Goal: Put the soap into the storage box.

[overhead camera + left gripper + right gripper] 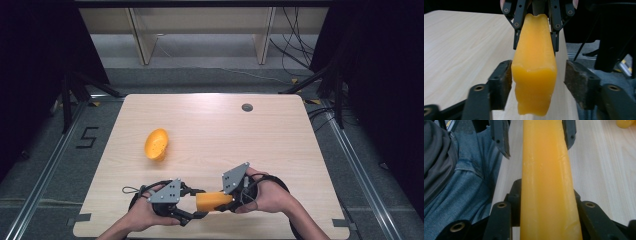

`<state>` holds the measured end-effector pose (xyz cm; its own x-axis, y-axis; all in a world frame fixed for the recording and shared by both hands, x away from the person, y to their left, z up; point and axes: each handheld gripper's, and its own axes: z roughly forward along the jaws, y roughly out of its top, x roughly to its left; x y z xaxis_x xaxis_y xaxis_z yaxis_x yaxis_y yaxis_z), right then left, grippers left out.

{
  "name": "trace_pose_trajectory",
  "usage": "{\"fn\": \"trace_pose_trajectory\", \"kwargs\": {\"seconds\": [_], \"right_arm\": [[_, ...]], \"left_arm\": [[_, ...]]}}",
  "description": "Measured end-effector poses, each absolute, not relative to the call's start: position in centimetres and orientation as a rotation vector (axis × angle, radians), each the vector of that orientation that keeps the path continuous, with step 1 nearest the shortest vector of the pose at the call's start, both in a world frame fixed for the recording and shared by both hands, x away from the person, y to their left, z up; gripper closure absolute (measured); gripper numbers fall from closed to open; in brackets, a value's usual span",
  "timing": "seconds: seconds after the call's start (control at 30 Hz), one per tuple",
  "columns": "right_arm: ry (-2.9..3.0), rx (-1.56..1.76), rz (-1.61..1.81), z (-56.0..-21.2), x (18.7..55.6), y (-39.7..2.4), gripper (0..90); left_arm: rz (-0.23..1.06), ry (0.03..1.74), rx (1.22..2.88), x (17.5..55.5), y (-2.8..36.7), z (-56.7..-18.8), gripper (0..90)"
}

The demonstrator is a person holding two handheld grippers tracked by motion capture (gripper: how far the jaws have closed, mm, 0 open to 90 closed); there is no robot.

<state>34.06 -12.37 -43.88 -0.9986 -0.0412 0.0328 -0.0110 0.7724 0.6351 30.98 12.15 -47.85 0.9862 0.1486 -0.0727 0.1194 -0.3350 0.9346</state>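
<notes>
A long orange-yellow block [210,201] hangs just above the table's near edge, between both grippers. My right gripper [223,201] is shut on its far end, and in the right gripper view the block [546,170] runs up between the right gripper's [546,205] jaws. My left gripper [199,203] is open around the other end. In the left gripper view the block [535,62] lies against the left gripper's [537,82] left pad, with a gap to the right pad. A second orange piece [157,144], hollow like a shell, lies on the table at the left.
The light wooden table [220,130] has a small round grommet [247,107] near its far edge. The person's jeans [469,185] lie just off the near edge. Black curtains, cables and shelf legs stand beyond the table.
</notes>
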Motion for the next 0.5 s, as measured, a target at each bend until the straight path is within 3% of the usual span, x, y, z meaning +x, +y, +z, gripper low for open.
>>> {"fn": "trace_pose_trajectory", "kwargs": {"seconds": [0.3, 0.5], "right_arm": [[-2.926, 0.087, -1.044, -43.82, 33.78, -11.99, 61.7], [-2.901, 0.102, -1.061, -43.77, 33.73, -11.82, 61.5]], "left_arm": [[0.013, 0.182, 1.905, 31.16, 12.38, -47.99, 58.5], [0.03, 0.184, 1.91, 30.63, 12.53, -47.59, 59.9]]}}
